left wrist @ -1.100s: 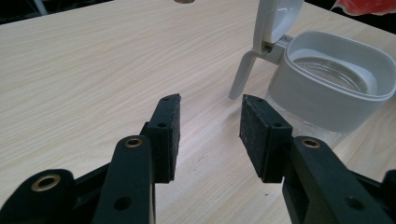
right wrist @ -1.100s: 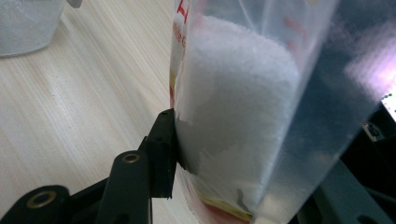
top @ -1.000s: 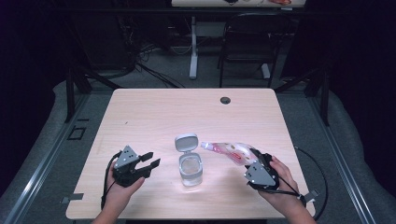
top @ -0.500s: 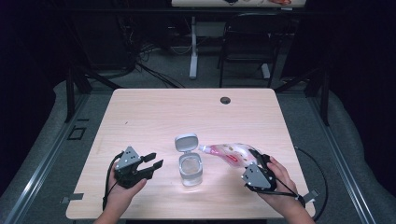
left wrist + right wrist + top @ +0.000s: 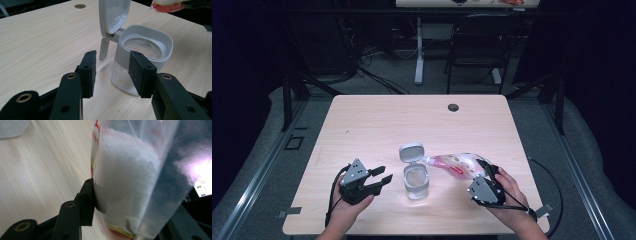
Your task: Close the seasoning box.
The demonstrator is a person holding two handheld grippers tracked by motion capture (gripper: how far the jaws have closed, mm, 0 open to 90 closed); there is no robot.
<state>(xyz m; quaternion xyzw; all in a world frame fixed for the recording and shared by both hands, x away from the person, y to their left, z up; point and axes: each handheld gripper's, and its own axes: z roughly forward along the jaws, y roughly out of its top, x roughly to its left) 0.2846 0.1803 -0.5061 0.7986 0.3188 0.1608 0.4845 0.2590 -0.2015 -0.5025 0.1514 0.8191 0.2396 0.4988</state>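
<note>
While my right gripper [image 5: 484,172] has its jaws clamped on the bag [image 5: 457,164], a clear pouch with red print and white grains inside, that bag hangs tilted over the desk [image 5: 377,125] near the front edge, right of middle. Its narrow end points left toward the jar [image 5: 416,181] and stops just short of the jar's rim, close to the flipped-up lid [image 5: 411,152]. In the right gripper view the left pad presses flat against the bag [image 5: 130,180] and the grains are heaped against the plastic there; the other pad is hidden behind the bag.

So the jar sits on the desk close to the front edge, about mid-width. It's clear glass with a grey collar, and the hinged lid stands open on the far side. From the left gripper view I can see down into the mouth [image 5: 143,47], but whether anything's in there I can't tell.

My left gripper [image 5: 379,179] is just left of the jar, jaws wide, nothing in them. Through its own camera the right pad [image 5: 140,72] overlaps the jar's side, though I can't say if it's touching.

Further out, a small dark hole [image 5: 453,107] sits near the far edge, right of middle.
</note>
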